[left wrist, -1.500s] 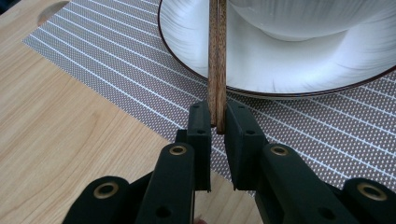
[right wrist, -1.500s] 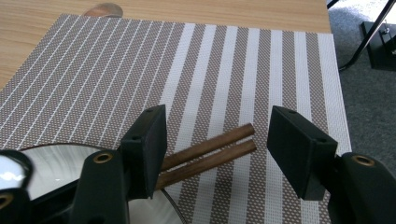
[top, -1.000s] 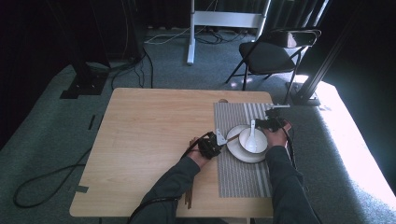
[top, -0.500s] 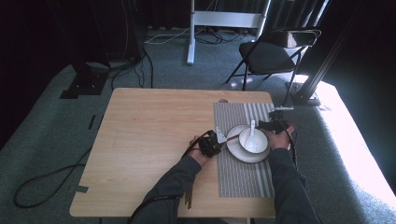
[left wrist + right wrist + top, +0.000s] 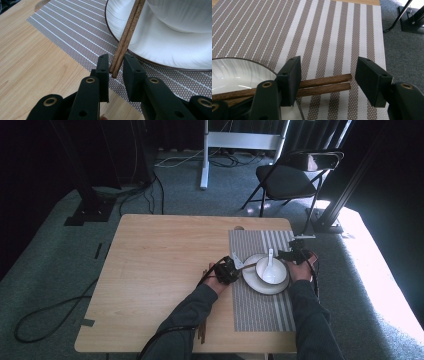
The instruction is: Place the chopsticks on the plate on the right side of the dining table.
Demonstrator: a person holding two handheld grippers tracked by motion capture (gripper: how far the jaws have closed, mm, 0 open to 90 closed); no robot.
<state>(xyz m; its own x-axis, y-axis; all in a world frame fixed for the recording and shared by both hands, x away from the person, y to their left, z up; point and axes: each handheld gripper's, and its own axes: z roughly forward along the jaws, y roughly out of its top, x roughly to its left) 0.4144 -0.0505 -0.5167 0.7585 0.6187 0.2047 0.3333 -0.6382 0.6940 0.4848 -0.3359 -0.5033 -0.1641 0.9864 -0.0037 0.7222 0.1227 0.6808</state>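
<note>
- The surface (image 5: 165,270) is pale wood with a fine grain, rectangular with rounded corners.
- The left hand-held gripper (image 5: 116,67) is matte black plastic with brass rivets. Its flat pads stand on either side of the chopstick ends with a sliver of space on each side; the jaws have just been opening, and they are now loose about the sticks, not pinching them.
- The chopsticks (image 5: 127,35) are two slim, squared sticks of dark brown wood lying side by side. Their near ends sit over the mat and they slope up across the plate's rim.
- The mat (image 5: 260,310) is a woven rectangle, taupe with white stripes, on the right part of the surface.
- The plate (image 5: 160,50) is glossy white, round, with a thin dark edge, and lies on the mat.
- The bowl (image 5: 271,270) is smooth and white, standing on the plate, with a white spoon (image 5: 270,257) in it.
- The right hand-held gripper (image 5: 328,80) is spread wide. The other chopstick ends (image 5: 324,85) lie on the mat between its pads, against the left pad and clear of the right one.
</note>
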